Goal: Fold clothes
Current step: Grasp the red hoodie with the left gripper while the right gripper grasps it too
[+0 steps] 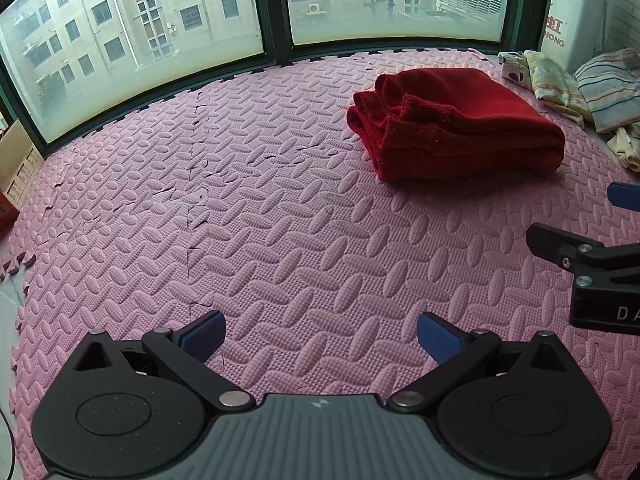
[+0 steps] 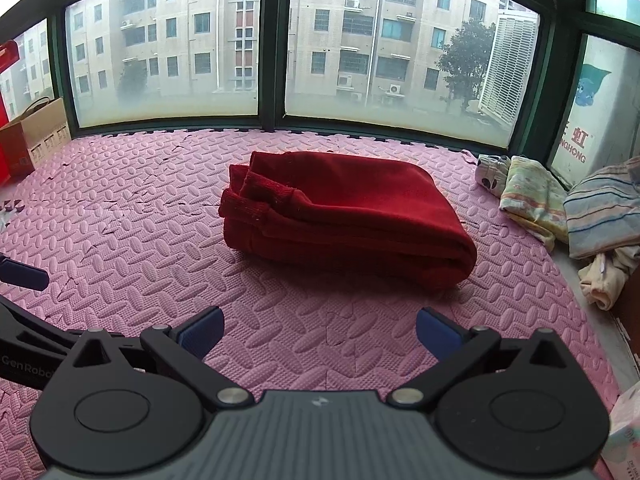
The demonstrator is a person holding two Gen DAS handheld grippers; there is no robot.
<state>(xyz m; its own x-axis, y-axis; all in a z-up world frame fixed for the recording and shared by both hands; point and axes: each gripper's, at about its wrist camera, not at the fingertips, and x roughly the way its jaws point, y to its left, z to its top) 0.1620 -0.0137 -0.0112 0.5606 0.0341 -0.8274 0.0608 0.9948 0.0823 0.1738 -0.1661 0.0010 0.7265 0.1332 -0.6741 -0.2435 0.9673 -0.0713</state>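
A red garment [image 1: 460, 128] lies folded in a thick bundle on the pink foam mat [image 1: 240, 220], at the upper right of the left wrist view. In the right wrist view the red garment [image 2: 352, 220] sits at the centre of the mat [image 2: 140, 220], ahead of the fingers. My left gripper [image 1: 320, 336] is open and empty, hovering over bare mat well short of the garment. My right gripper [image 2: 320, 334] is open and empty, a short way in front of the garment. The right gripper also shows at the right edge of the left wrist view [image 1: 592, 256].
A pile of unfolded clothes [image 2: 560, 208] lies at the right end of the mat; it also shows in the left wrist view [image 1: 580, 88]. A cardboard box [image 2: 36, 136] stands at the far left. Large windows [image 2: 272, 40] close off the back edge.
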